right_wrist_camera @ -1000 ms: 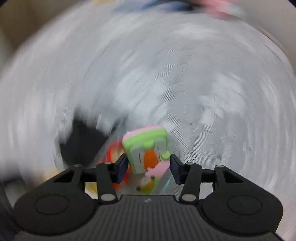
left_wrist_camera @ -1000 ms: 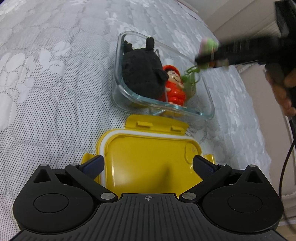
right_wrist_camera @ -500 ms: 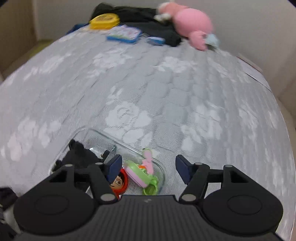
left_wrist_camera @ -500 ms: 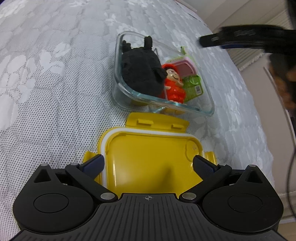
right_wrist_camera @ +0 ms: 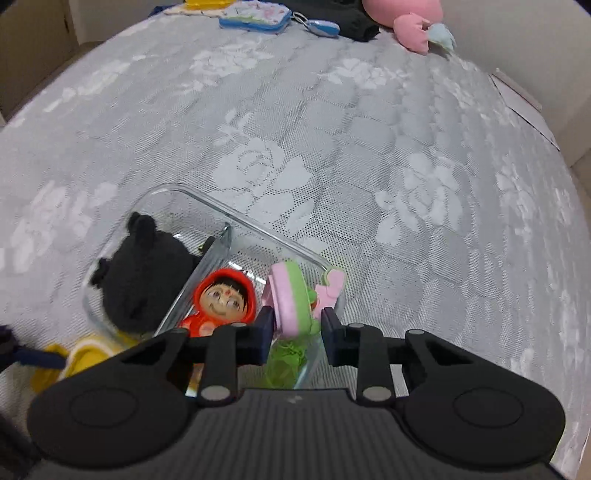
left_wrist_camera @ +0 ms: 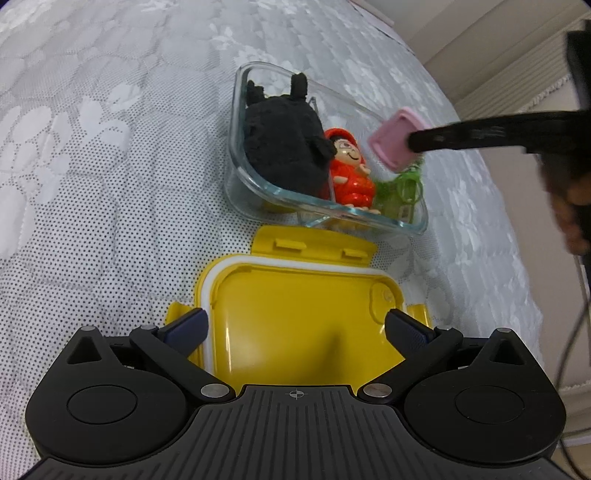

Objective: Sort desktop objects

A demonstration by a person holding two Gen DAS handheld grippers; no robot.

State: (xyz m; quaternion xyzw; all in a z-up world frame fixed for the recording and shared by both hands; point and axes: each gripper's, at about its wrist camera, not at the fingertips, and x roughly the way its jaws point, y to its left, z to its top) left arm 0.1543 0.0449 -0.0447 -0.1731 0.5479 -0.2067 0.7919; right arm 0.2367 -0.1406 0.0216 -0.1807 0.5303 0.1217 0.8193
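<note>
A clear glass container (left_wrist_camera: 236,147) (right_wrist_camera: 258,227) on the grey lace bedcover holds a black plush (left_wrist_camera: 280,147) (right_wrist_camera: 147,277), a red-hooded doll (left_wrist_camera: 347,170) (right_wrist_camera: 221,299) and a crumpled green piece (left_wrist_camera: 402,192). My right gripper (right_wrist_camera: 297,325) reaches in from the right over the container's right end, its jaws closing tight on a pink and green toy (left_wrist_camera: 391,144) (right_wrist_camera: 290,299), which stands tilted above the green piece. My left gripper (left_wrist_camera: 295,328) is open, its fingers straddling a yellow lid (left_wrist_camera: 295,306) that lies just in front of the container.
At the far edge of the bed lie a pink plush (right_wrist_camera: 406,18), a blue patterned pouch (right_wrist_camera: 255,16) and dark cloth (right_wrist_camera: 343,18). A person's hand (left_wrist_camera: 569,199) and a cable show at the right. The bed drops off on the right.
Half a second ago the right jaws stood wide above the toy lying in the container; now they have closed on it and it sits tilted up. The left gripper has not moved.
</note>
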